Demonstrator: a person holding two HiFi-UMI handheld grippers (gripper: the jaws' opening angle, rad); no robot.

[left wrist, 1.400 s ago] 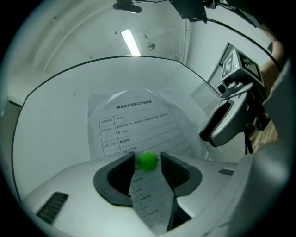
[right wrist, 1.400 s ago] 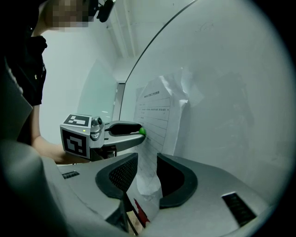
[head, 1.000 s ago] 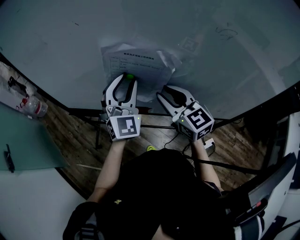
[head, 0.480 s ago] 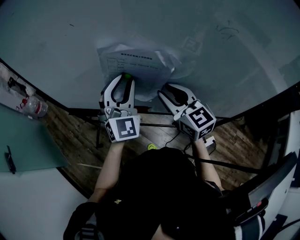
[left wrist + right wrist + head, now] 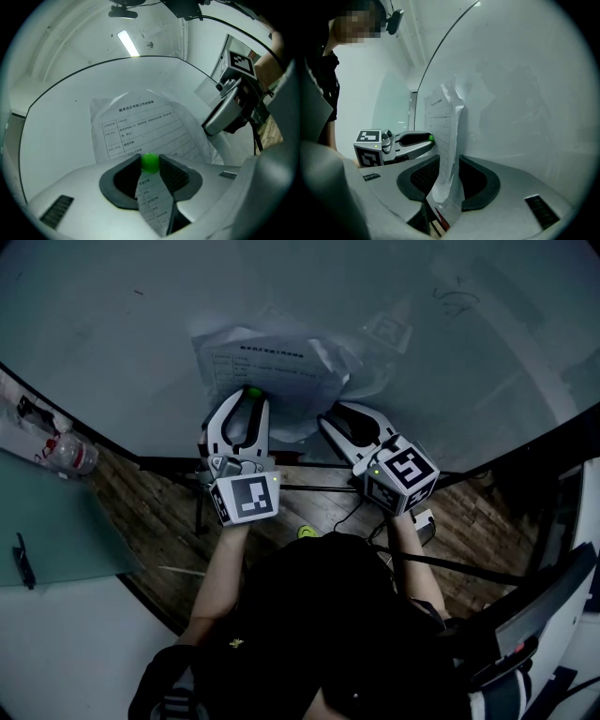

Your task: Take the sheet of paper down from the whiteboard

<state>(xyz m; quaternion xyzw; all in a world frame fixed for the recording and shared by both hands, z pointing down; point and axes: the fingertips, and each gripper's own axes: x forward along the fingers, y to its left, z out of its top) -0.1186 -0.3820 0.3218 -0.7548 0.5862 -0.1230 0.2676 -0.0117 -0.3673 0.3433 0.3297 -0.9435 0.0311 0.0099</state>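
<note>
A printed sheet of paper (image 5: 272,367) hangs crumpled on the whiteboard (image 5: 441,352), pinned near its lower edge by a green magnet (image 5: 253,391). My left gripper (image 5: 251,396) points at the board; its jaws have just been closing and now pinch the green magnet (image 5: 150,161) between their tips. My right gripper (image 5: 330,416) is at the sheet's lower right corner. In the right gripper view the bunched sheet (image 5: 444,126) runs between the jaws of the right gripper (image 5: 449,165), filling the narrow gap, and that edge stands off the board.
The whiteboard's dark lower frame (image 5: 309,465) runs just under both grippers. A plastic bottle (image 5: 67,454) lies at the left. Below are wooden floor (image 5: 159,512), a cable and a small green object (image 5: 305,532). A chair (image 5: 548,615) stands at the right.
The left jaws have narrowed onto the green magnet. The right gripper has rolled slightly and edged right. The sheet still hangs on the board.
</note>
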